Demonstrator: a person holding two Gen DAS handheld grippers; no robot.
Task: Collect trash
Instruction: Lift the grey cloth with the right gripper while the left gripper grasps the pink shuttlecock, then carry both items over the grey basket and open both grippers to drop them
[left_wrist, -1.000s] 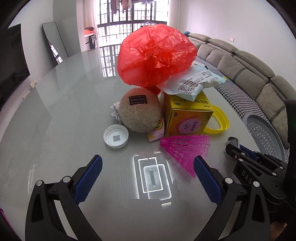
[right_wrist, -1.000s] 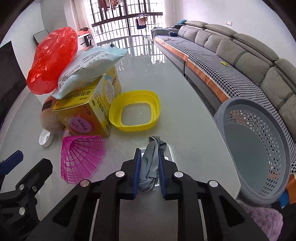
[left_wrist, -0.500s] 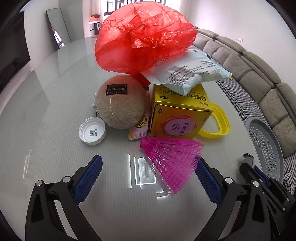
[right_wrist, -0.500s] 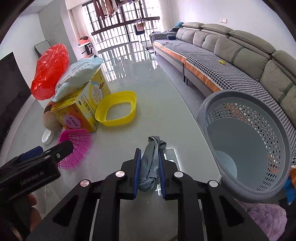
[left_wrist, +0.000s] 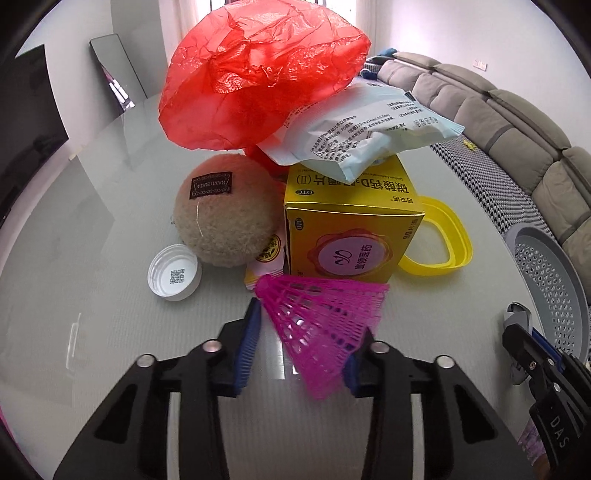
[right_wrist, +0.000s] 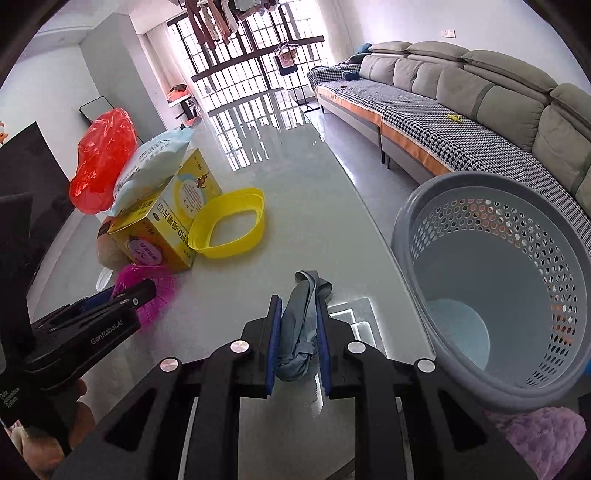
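Left tool (left_wrist: 303, 332) moved in, jaws closing around pink shuttlecock (left_wrist: 325, 325); earlier wide open, short of it.

Daylight floods both views from the tall barred window (right_wrist: 255, 70) at the far end of the room, which is blown out to near white. The glossy surface (right_wrist: 314, 177) mirrors the window bars as a streaked glare towards its far edge, and a bright rectangular ceiling-light reflection (right_wrist: 351, 314) sits near its near edge. Shadows under the things are soft and faint. The red plastic bag (left_wrist: 258, 74) glows, lit from behind. Both pictures are sharp at the centre, with slight smear on the pink shuttlecock (left_wrist: 325, 325). Fisheye bending curves the sofa (right_wrist: 480, 92) and walls, and the corners fall into black vignette.
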